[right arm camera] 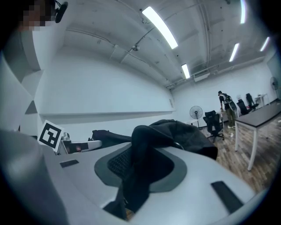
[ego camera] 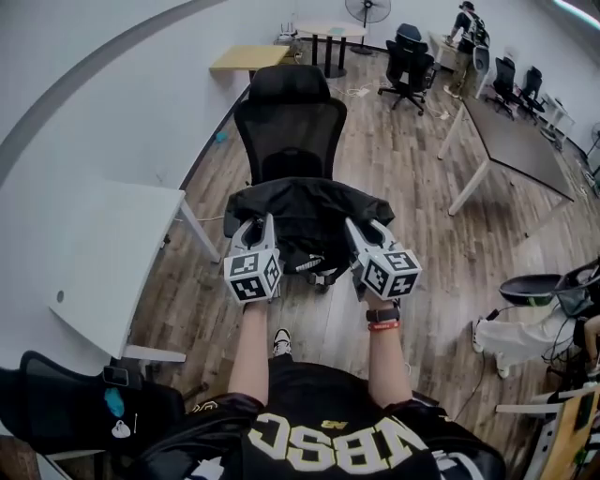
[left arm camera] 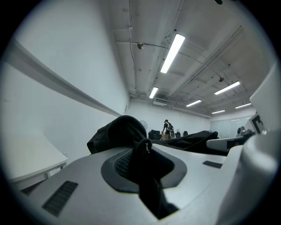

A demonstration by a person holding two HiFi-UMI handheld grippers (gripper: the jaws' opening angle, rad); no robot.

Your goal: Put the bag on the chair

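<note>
The black bag [ego camera: 309,217] lies spread over the seat of the black mesh-backed office chair [ego camera: 291,127] in the head view. My left gripper [ego camera: 253,227] is at the bag's left end, shut on a fold of its black fabric [left arm camera: 115,132] with a zipper pull showing at the pad. At the bag's right end, my right gripper [ego camera: 367,231] has black fabric [right arm camera: 184,134] draped between its jaws and pressed against the pad. The chair seat is hidden under the bag.
A white desk [ego camera: 103,253] stands close at the left, a grey table [ego camera: 516,141] at the right. Further black chairs [ego camera: 410,64], a fan [ego camera: 367,11] and a person [ego camera: 467,23] are at the room's far end. Another chair [ego camera: 539,286] stands at the right.
</note>
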